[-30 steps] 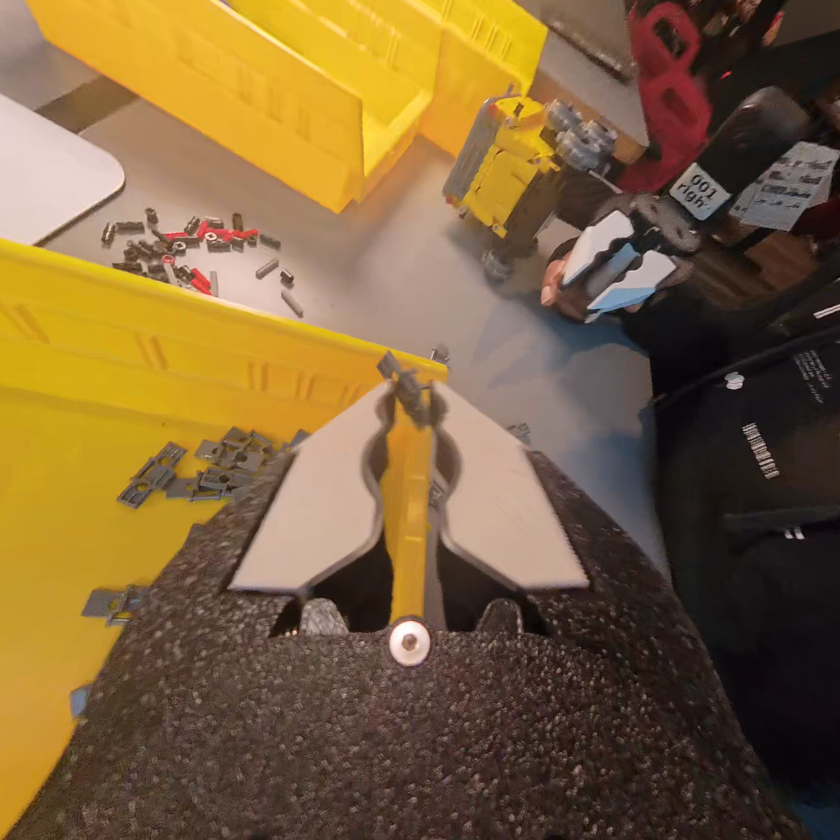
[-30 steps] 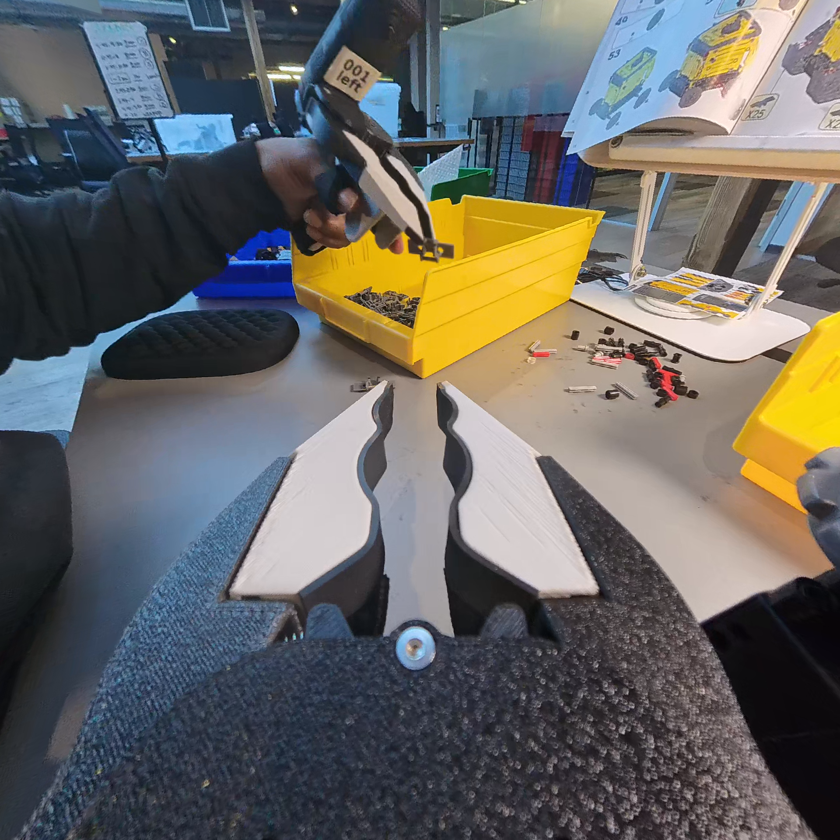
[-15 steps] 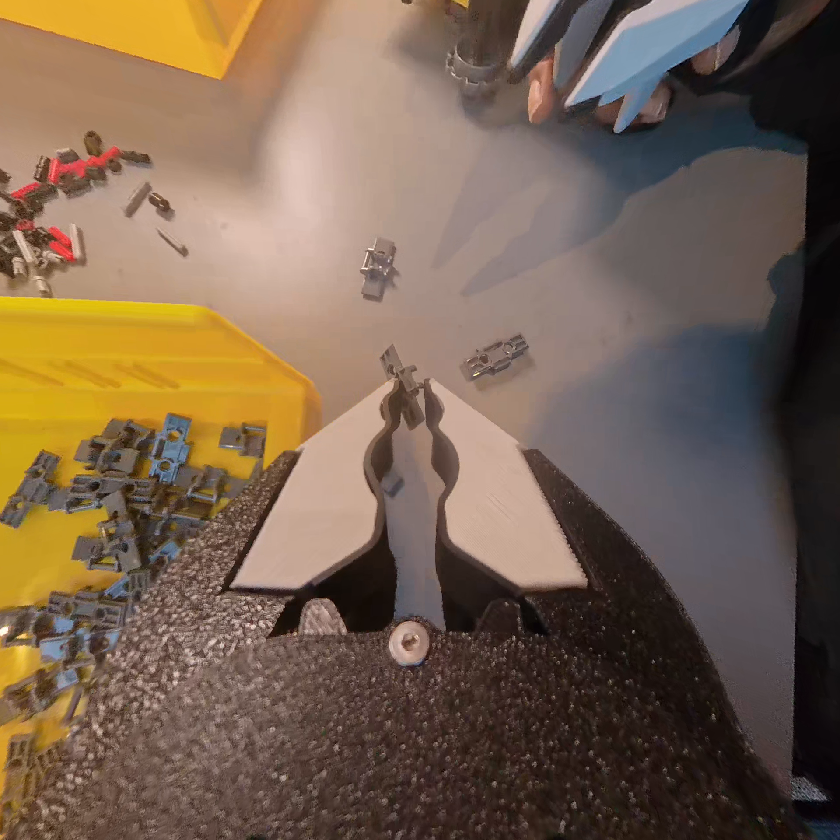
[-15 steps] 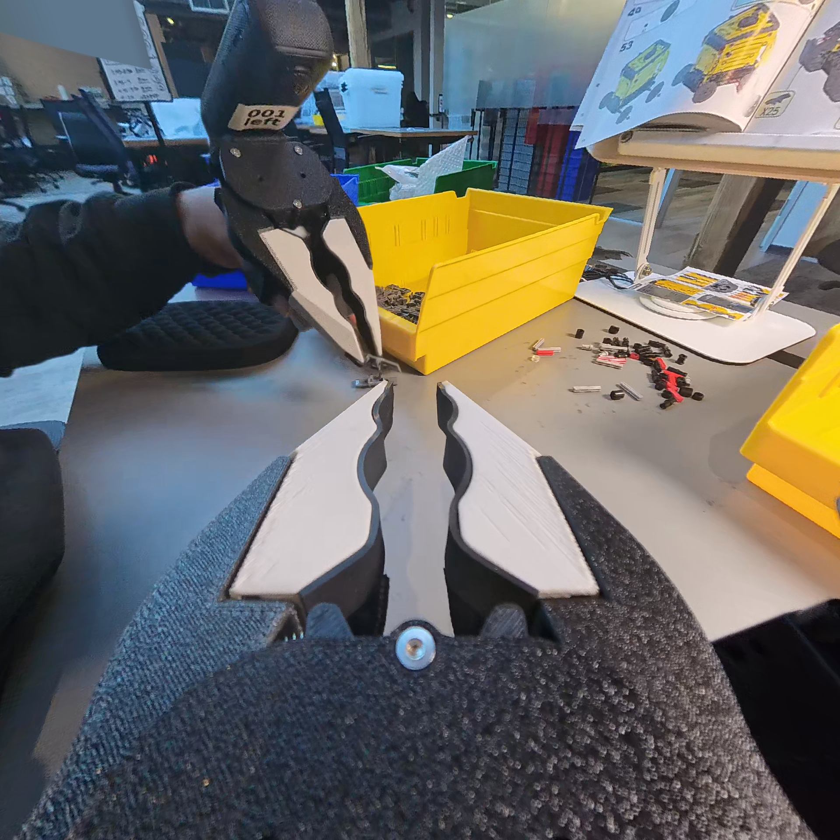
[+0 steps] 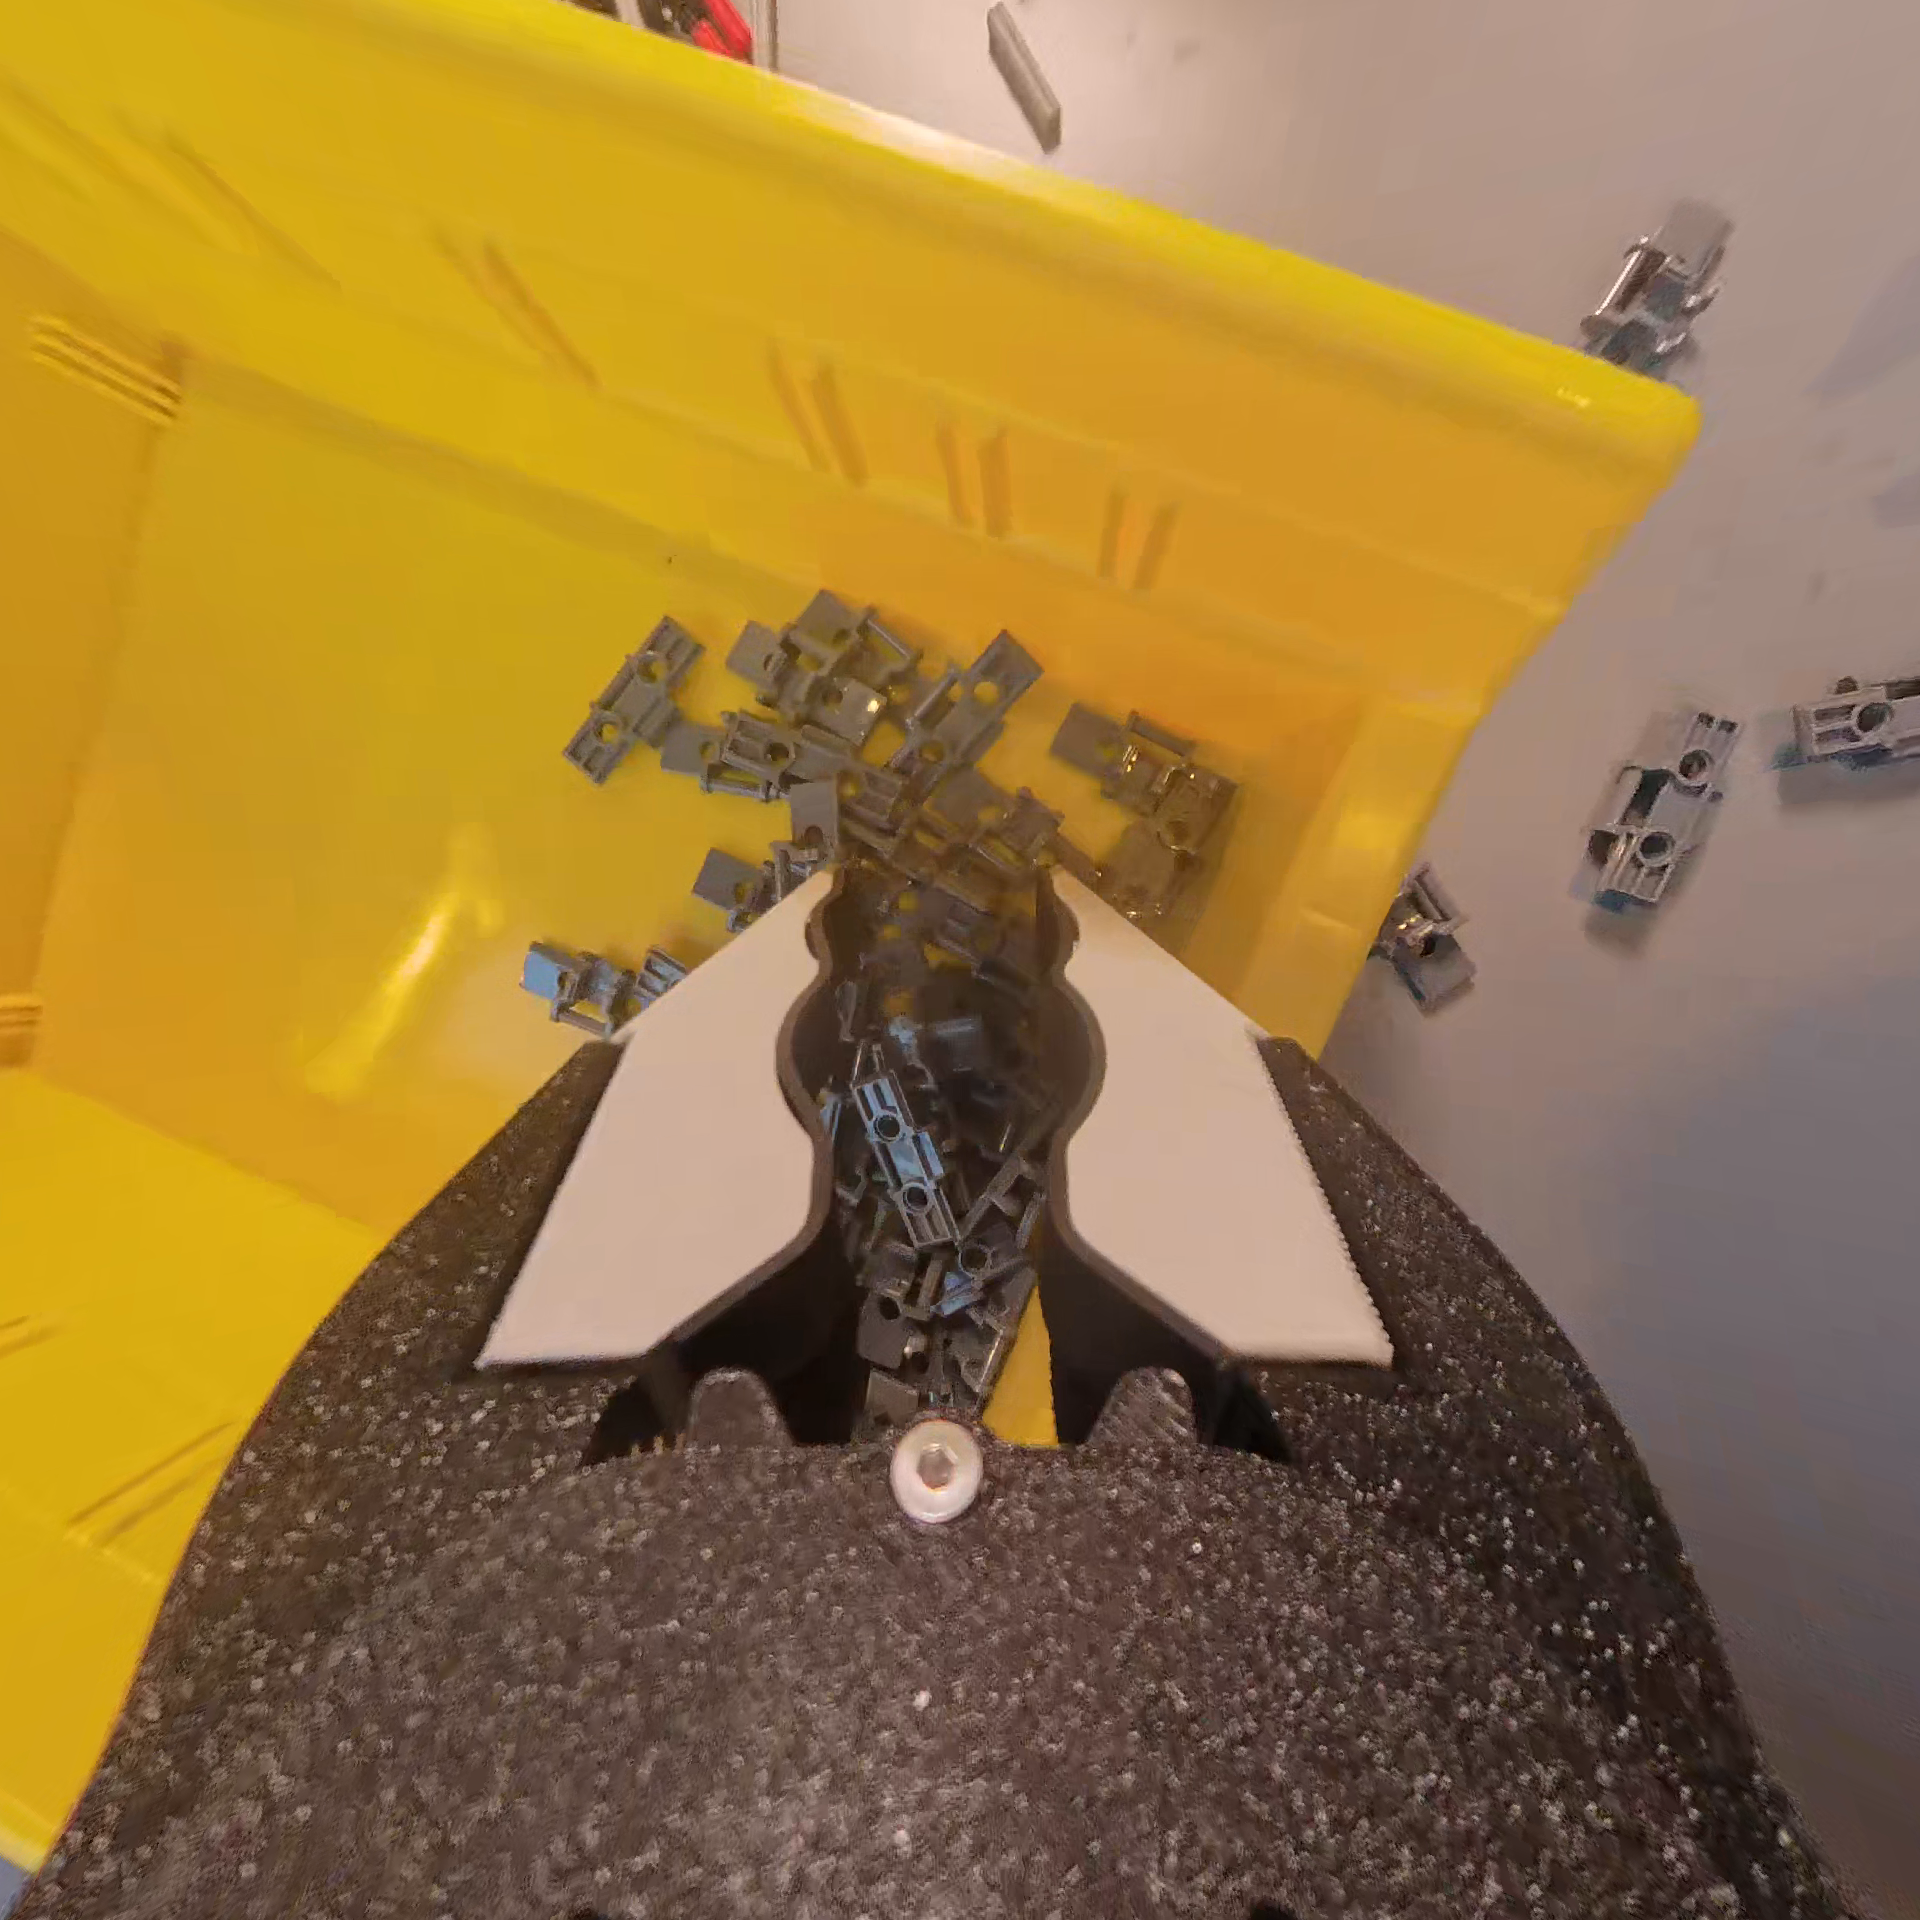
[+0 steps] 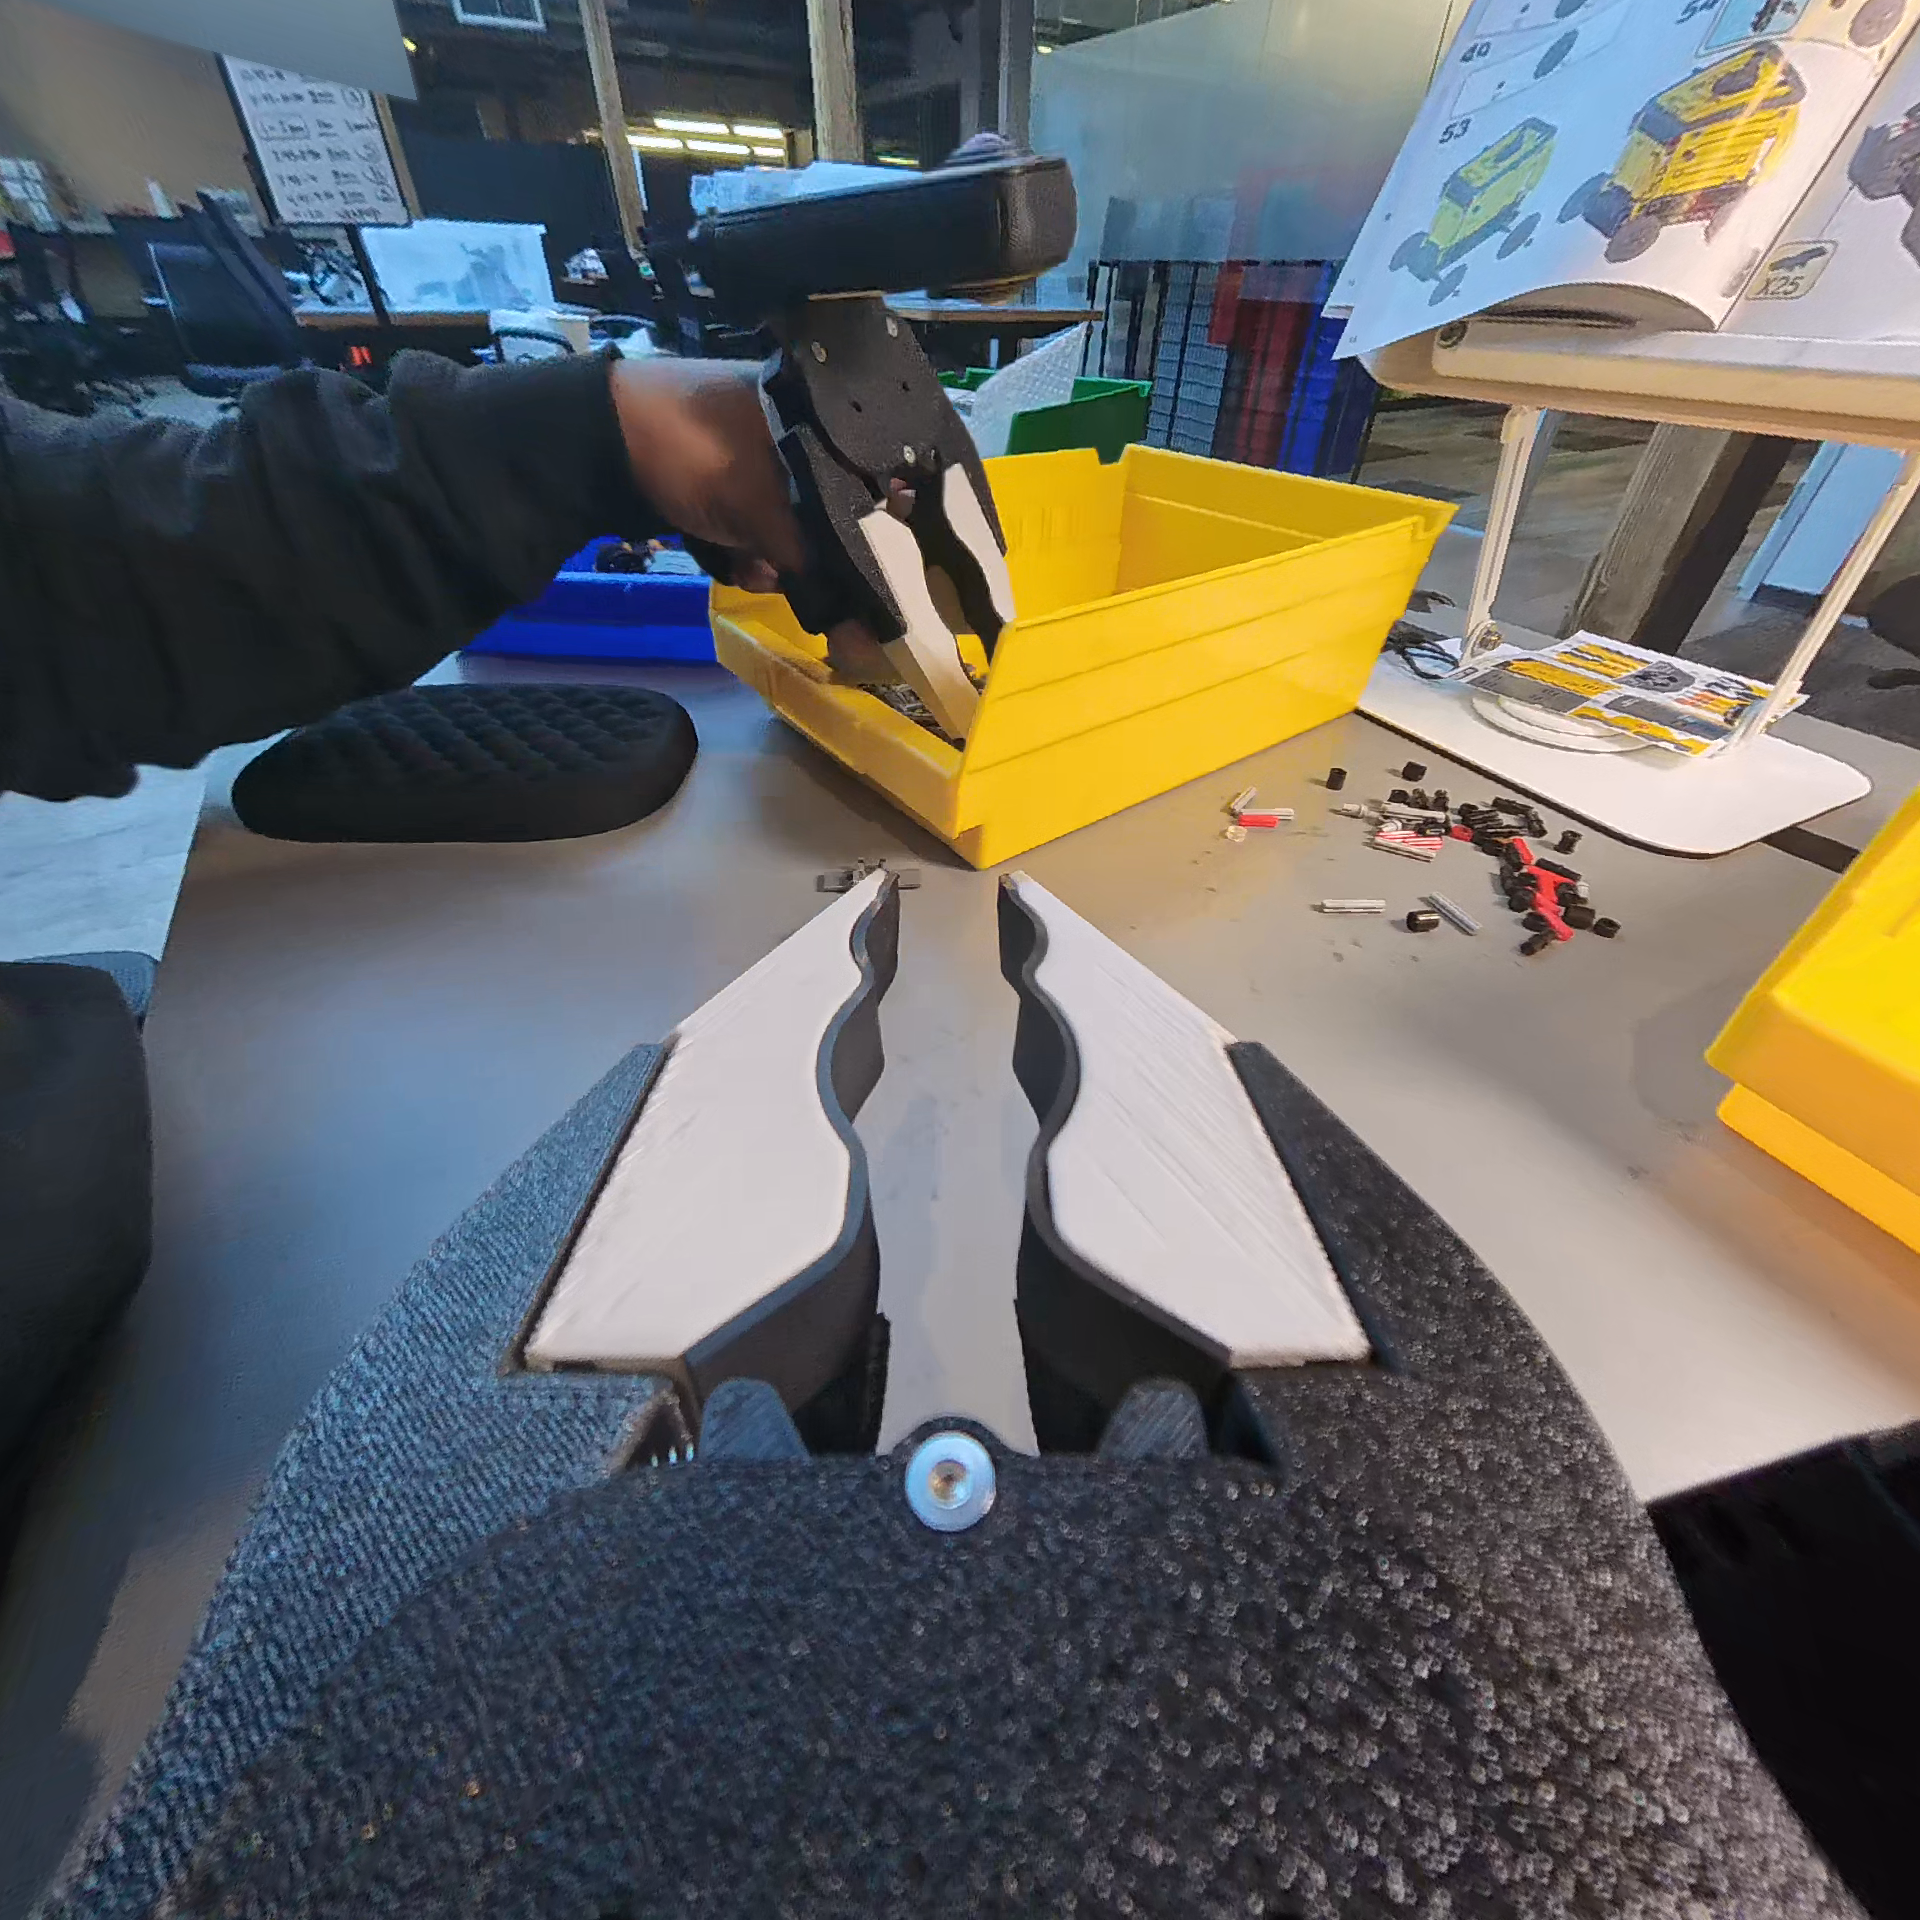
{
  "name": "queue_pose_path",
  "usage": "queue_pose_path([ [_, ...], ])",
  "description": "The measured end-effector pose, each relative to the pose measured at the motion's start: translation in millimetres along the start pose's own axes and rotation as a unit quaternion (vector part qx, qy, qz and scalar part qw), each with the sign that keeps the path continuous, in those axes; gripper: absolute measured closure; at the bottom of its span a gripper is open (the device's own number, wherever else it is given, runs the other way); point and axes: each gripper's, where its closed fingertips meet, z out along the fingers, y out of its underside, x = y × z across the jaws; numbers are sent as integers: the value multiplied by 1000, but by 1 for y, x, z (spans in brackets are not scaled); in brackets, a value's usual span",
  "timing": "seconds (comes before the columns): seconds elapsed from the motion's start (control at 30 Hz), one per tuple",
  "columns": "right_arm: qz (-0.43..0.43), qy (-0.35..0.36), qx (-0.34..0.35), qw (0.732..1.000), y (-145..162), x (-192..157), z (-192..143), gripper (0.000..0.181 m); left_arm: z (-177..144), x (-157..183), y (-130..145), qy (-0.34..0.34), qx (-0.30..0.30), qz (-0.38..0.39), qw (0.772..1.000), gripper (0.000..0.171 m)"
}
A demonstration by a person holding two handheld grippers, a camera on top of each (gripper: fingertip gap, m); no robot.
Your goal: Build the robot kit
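Observation:
My left gripper (image 5: 940,878) is open, its fingers spread and pointing down into a yellow bin (image 5: 1039,343), just above a pile of small grey connector pieces (image 5: 914,769). Nothing is pinched between its pads. The right wrist view also shows it, dipped into the near corner of the bin (image 6: 961,675). Several more grey pieces (image 5: 1652,821) lie on the grey table to the right of the bin. My right gripper (image 6: 948,883) is open and empty, low over the table (image 6: 416,1039). A grey piece (image 6: 868,878) lies just beyond its left fingertip.
A black padded rest (image 6: 468,758) lies left of the bin. A scatter of black, red and grey pins (image 6: 1475,852) lies to the right. A white stand holding an instruction booklet (image 6: 1662,208) is at the back right. Another yellow bin (image 6: 1829,1039) sits at the right edge. The tips of one gripper are about 20 centimetres away from the tips of the other. My left gripper is the nearer one to the black padded rest (image 6: 468,758): about 20 centimetres, against 25 centimetres.
My left gripper held a grey piece, carried it from the bin down to the table, then swung back over the bin's pile and opened; the piece is gone from its fingers. My right gripper stayed put.

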Motion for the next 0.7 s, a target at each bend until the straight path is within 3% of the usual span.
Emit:
queue_pose_path([
  [0.07, 2, 0, 0, 1000, 0, 1, 0, 163, 1, 3, -1, 14, -7, -2, 1000, 140],
  [0.23, 5, 0, -3, 1000, 1, 2, 1, 163, 0, 3, -2, -26, -39, 17, 999, 141],
  [0.4, 8, -1, -4, 1000, 1, 3, 1, 163, -8, 16, -24, -12, -6, 59, 998, 144],
  [0.7, -23, 3, -11, 1000, -1, -5, 2, 162, 34, 11, -30, 34, -61, 116, 991, 152],
])
